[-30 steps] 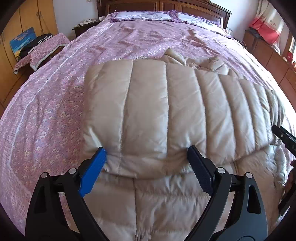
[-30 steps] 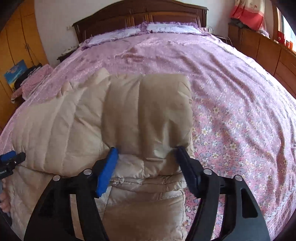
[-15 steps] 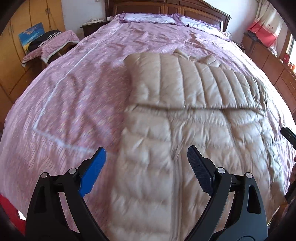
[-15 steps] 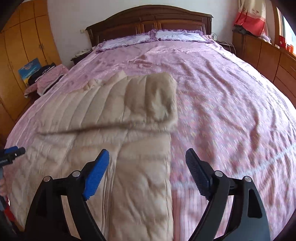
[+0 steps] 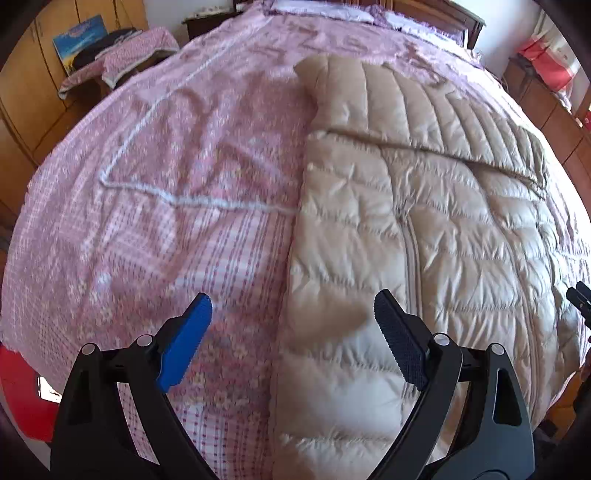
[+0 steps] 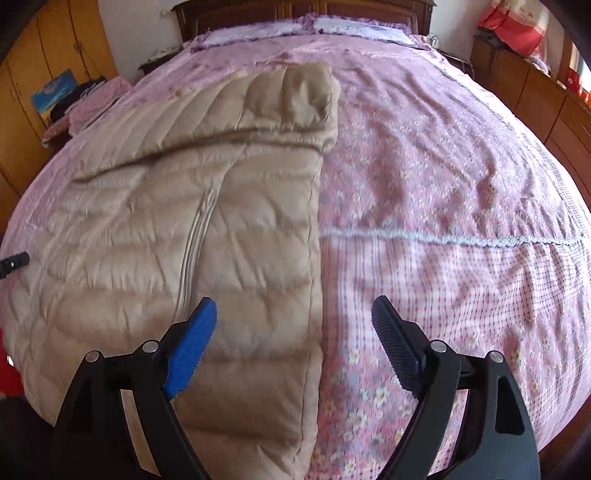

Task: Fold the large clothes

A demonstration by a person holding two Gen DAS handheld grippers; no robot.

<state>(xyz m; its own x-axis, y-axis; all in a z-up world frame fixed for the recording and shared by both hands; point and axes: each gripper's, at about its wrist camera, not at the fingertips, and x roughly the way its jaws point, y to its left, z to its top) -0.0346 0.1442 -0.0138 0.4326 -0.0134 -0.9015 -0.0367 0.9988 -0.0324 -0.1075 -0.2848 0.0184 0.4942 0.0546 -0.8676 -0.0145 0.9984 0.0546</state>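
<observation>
We have one fold laid across the beige down jacket (image 5: 424, 229); remaining folds pend. Left gripper (image 5: 291, 332) and right gripper (image 6: 295, 332) are released, empty.

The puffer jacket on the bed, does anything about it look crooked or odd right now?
Nothing is damaged. The beige puffer jacket lies flat on the pink bedspread, zipped, with its top part folded down. That folded edge runs slightly slanted across the body rather than square. Both grippers are open and hold nothing.

pink bedspread (image 6: 443, 147) — wooden headboard (image 6: 303, 11), wardrobe (image 6: 48, 44)
</observation>
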